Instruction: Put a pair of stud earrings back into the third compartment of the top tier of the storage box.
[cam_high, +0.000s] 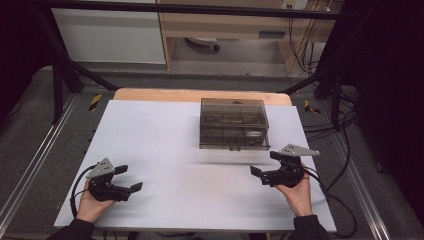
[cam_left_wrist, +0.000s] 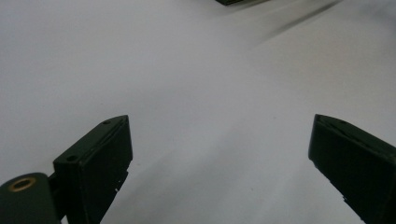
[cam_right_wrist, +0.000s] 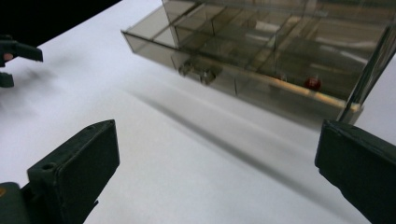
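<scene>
Item: right claw (cam_high: 266, 164), jaws spread wide and empty, low over the white table (cam_high: 165, 150), squared to the smoky plastic drawer box (cam_high: 234, 124) just ahead for a reach; left claw (cam_high: 127, 178) likewise agape, empty, parked well apart.

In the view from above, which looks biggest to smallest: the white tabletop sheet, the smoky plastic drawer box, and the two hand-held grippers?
1. White tabletop sheet, by far the largest.
2. Smoky drawer box.
3. Left gripper and right gripper: both open, and they look alike in size, so I would not rank them.
</scene>
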